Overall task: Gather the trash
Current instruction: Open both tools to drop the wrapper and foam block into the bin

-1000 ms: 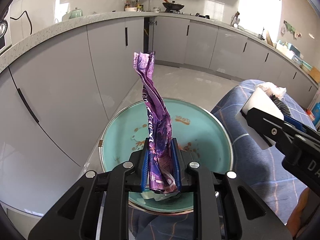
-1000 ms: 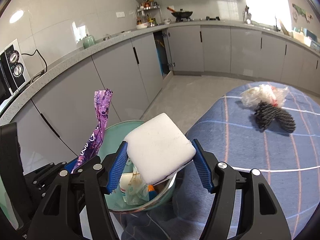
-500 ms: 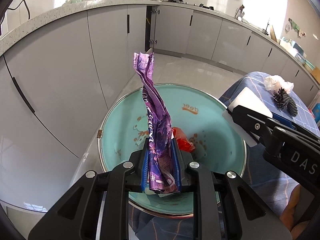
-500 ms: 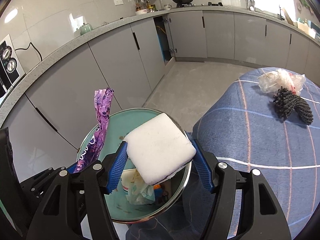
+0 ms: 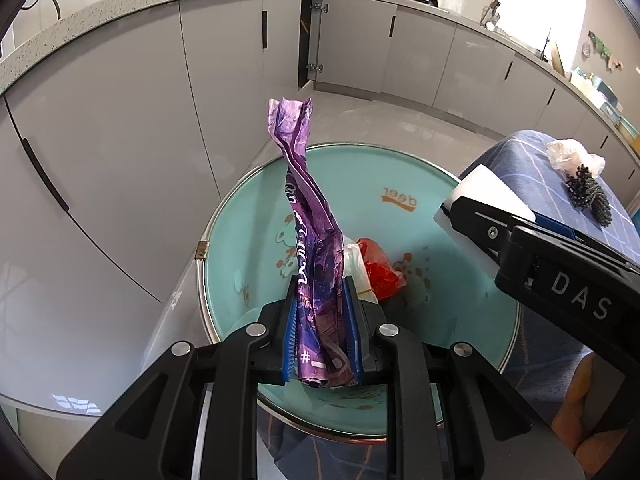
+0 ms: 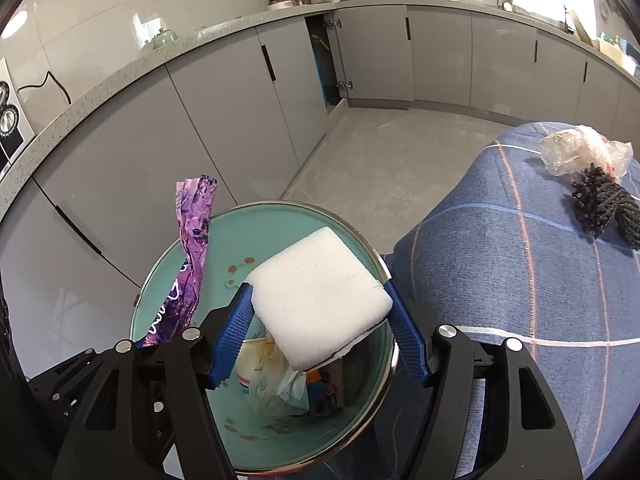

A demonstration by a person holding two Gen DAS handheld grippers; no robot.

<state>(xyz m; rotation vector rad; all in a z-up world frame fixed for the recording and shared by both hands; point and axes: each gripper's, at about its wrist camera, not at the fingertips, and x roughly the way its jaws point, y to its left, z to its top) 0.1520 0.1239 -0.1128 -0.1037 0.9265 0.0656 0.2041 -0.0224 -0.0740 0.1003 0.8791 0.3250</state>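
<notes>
The left hand-held gripper [image 5: 322, 334] is clamping the lower end of a crumpled purple wrapper [image 5: 310, 216], which is standing upright over the open teal bin [image 5: 440, 196]. The right hand-held gripper [image 6: 320, 328] is carrying a white foam block [image 6: 320, 296] over that bin; its jaws have just been opening, with the block between them and the right pad looking slightly clear of it. Inside the bin, a red bag [image 5: 378, 270] and paper scraps are lying. Farther off, on the blue checked cloth [image 6: 520, 280], a clear plastic bag [image 6: 580, 150] is lying against a black knitted item [image 6: 608, 208].
</notes>
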